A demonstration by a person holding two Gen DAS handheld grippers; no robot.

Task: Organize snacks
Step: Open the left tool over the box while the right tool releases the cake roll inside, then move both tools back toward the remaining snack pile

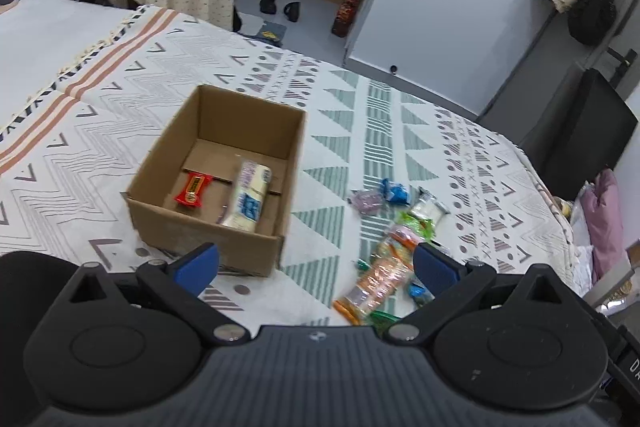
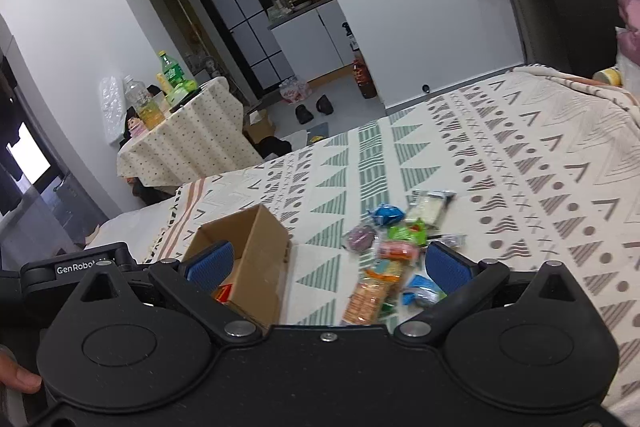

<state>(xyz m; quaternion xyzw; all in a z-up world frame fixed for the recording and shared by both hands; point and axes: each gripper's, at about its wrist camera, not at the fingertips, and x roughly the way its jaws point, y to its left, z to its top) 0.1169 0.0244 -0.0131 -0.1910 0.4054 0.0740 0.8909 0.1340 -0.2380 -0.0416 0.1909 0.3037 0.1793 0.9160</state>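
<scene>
A: Black housings fill the bottom of both views, and past them both pairs of tongs stand spread with nothing between the blue pads. The left tongs (image 1: 316, 265) hang over the bed (image 1: 100, 147); the right tongs (image 2: 328, 267) do the same.

B: Going left to right, what sits ahead of the left ones?

A: First the cardboard box (image 1: 224, 155), its near corner just beyond the left pad. Inside lie a red packet (image 1: 193, 190) and, to its right, a long white packet (image 1: 250, 195). Further right, loose on the bedspread, is the heap of snacks (image 1: 394, 231); the long orange packet (image 1: 378, 279) lies just beside the right pad.

B: And from the right wrist?

A: Same order: box (image 2: 256, 259) at the left pad, orange packet (image 2: 374, 293) between the pads but further out, a blue packet (image 2: 422, 291) near the right pad.

B: What could go wrong?

A: The wrappers overlap, so I'd guess closing on one could catch a neighbour and drag it along, or pinch only loose film and let it slip. The bed is soft too, so pressing down may sink the packet away from the pads. The box looks light; a bump from either tool could shove it or tip it. Both tools aimed at one heap could also knock together
</scene>
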